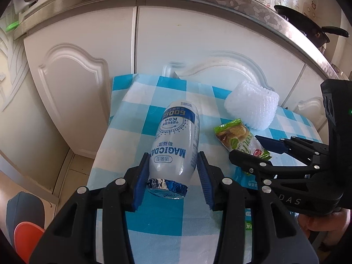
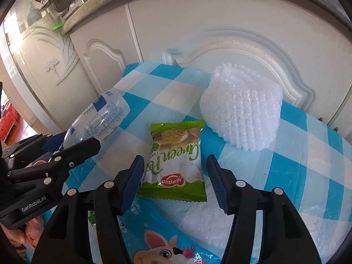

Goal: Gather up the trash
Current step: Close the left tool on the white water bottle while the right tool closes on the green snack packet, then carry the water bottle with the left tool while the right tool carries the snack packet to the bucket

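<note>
Left wrist view: the left gripper (image 1: 172,173) is clenched on the bottle (image 1: 176,140), its 2 blue pads pressed against the body just above the torn foil mouth. The bottle lies on the checked cloth (image 1: 136,114) with its base pointing away. It looks empty, so it should be light, thin-walled and likely to dent; the smooth label may slip, and a hold nearer the stiffer neck seems safer. To the right lie the snack packet (image 1: 239,138) and the white foam net (image 1: 253,110).

Right wrist view: the right gripper (image 2: 175,178) has its fingers (image 2: 134,176) on either side of the packet. The left pad seems to touch its edge, the right stands clear, so nothing is gripped yet. The packet lies flat on the cloth beside the net. It is light, crinkly film; taking it across its puffed middle should hold better than a sealed edge. The foam net (image 2: 242,110) is soft and springy.
</note>
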Motion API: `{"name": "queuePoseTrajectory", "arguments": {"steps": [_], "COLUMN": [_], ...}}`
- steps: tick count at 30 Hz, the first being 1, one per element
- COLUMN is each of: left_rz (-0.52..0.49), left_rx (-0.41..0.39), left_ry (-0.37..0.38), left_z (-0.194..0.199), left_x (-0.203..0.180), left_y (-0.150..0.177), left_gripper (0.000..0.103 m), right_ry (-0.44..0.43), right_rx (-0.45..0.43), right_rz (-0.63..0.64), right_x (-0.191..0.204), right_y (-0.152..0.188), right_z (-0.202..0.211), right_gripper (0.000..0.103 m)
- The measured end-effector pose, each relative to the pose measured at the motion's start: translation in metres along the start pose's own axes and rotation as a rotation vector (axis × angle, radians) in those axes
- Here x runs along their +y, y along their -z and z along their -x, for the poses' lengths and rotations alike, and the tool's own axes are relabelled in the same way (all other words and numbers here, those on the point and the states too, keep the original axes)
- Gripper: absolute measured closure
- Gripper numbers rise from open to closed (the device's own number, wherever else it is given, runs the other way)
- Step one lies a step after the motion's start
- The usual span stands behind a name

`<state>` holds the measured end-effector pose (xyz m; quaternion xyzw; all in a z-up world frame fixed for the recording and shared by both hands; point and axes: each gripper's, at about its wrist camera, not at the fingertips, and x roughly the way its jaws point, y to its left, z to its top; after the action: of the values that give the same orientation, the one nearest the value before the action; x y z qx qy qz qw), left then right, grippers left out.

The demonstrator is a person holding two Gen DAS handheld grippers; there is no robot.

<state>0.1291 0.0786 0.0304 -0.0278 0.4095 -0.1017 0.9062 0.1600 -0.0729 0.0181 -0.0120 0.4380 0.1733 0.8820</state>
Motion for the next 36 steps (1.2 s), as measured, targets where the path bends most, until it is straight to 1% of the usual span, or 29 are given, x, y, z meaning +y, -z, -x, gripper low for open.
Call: {"name": "queuePoseTrajectory", "arguments": {"steps": [2, 7, 13, 23, 24, 25, 26, 29, 32, 34, 35, 36], "left_rz": [0.003, 0.008, 0.006, -0.011, -0.013, -0.015, -0.018, -0.028, -0.036, -0.040, -0.039, -0.038], "left_rx": [-0.002, 0.005, 0.001, -0.001, -0.001, 0.000, 0.002, 0.005, 0.007, 0.010, 0.012, 0.014], "left_ry": [-0.003, -0.007, -0.011, -0.007, -0.004, -0.003, -0.001, 0.004, 0.006, 0.009, 0.011, 0.012], "left_z": [0.002, 0.003, 0.006, 0.018, 0.020, 0.022, 0.023, 0.028, 0.032, 0.034, 0.035, 0.036], "left_x": [0.001, 0.003, 0.003, -0.005, -0.007, -0.007, -0.009, -0.013, -0.017, -0.019, -0.019, -0.019], "left_y": [0.001, 0.006, 0.010, 0.020, 0.022, 0.023, 0.025, 0.030, 0.038, 0.042, 0.044, 0.047], "left_gripper": [0.058, 0.058, 0.058, 0.058, 0.058, 0.058, 0.058, 0.058, 0.058, 0.058, 0.058, 0.058], "right_ry": [0.044, 0.077, 0.072, 0.044, 0.044, 0.046, 0.058, 0.054, 0.029, 0.030, 0.021, 0.016], "right_rx": [-0.007, -0.022, -0.053, -0.143, -0.149, -0.150, -0.148, -0.125, -0.124, -0.124, -0.122, -0.123], "right_rz": [0.032, 0.055, 0.013, -0.118, -0.129, -0.136, -0.145, -0.161, -0.191, -0.210, -0.216, -0.223], "right_x": [0.004, 0.006, -0.002, -0.018, -0.019, -0.020, -0.021, -0.024, -0.028, -0.032, -0.034, -0.036], "right_y": [0.002, 0.006, 0.009, 0.027, 0.029, 0.032, 0.034, 0.045, 0.057, 0.063, 0.065, 0.066], "right_z": [0.000, 0.000, 0.011, 0.051, 0.055, 0.058, 0.061, 0.062, 0.065, 0.068, 0.069, 0.069], "right_gripper": [0.050, 0.053, 0.054, 0.057, 0.065, 0.077, 0.085, 0.085, 0.085, 0.084, 0.079, 0.066]}}
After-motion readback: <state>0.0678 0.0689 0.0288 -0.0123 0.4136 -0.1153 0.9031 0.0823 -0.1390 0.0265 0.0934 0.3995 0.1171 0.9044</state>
